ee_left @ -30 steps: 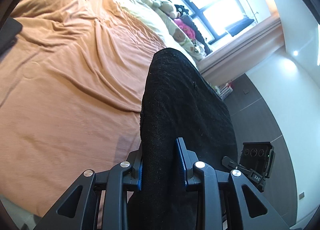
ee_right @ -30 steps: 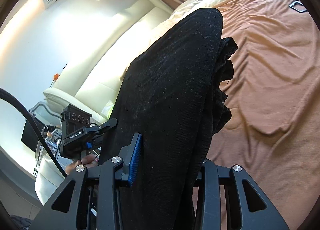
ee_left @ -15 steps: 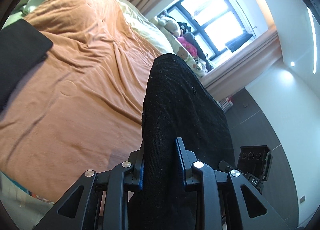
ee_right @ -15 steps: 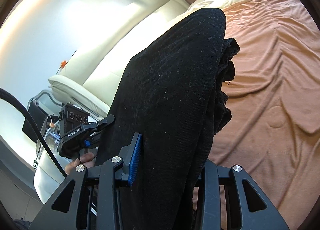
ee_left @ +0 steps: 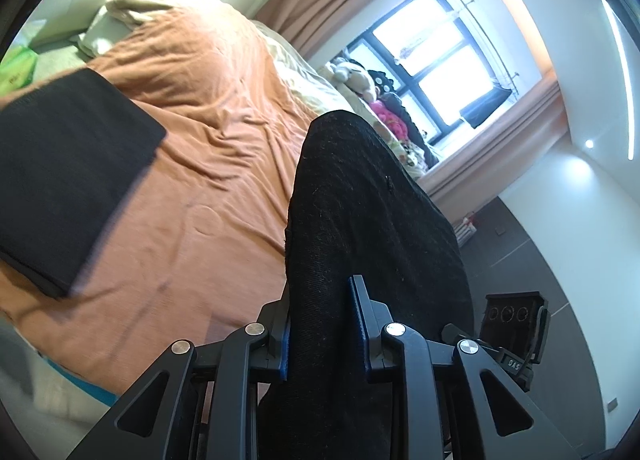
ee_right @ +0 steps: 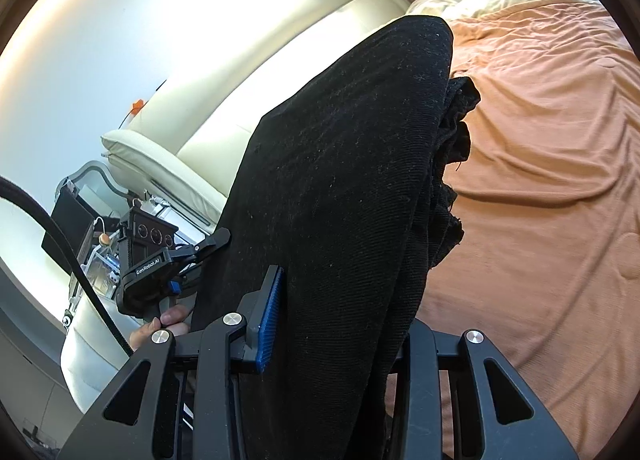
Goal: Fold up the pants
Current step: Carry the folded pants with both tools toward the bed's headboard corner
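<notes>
Left wrist view, both grippers' fingers [ee_left: 358,324] clamp black pants [ee_left: 360,220], folded black garment [ee_left: 68,180] left, orange bedspread [ee_left: 224,196] between.

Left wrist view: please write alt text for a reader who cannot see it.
The left tool grips black pants above an orange bed. A folded black garment lies on the bed at left; a window is behind.
</notes>
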`<state>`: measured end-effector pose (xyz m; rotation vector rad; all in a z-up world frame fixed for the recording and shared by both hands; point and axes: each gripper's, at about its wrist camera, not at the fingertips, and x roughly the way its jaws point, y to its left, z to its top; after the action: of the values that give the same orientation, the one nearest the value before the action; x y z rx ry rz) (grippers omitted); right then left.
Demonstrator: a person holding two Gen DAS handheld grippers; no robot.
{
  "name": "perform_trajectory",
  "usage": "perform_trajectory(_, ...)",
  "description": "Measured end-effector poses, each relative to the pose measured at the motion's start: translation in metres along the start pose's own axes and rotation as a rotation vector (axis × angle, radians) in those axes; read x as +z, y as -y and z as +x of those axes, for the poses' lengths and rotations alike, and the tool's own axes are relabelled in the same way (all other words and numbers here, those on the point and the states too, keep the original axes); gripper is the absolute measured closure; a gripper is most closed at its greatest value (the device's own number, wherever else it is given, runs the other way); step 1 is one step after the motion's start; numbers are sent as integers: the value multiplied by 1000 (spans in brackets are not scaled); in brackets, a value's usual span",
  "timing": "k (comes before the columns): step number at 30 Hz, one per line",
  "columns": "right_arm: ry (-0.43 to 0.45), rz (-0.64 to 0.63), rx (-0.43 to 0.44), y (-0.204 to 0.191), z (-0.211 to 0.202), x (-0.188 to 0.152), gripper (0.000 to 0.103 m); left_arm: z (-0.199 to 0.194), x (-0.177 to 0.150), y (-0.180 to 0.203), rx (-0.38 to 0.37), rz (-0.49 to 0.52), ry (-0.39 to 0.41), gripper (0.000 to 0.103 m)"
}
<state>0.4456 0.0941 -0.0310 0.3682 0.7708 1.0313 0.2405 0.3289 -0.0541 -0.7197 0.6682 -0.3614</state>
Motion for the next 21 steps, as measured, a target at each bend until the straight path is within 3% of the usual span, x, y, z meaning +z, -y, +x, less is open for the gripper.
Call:
perform_trajectory(9, -42, -50, 29, -23, 82, 26, 70, -29, 26, -57, 33, -49, 41, 78)
perform_trajectory(21, -130, -99, 78, -48, 200, 67, 70, -66, 69, -126, 142, -78, 85, 78)
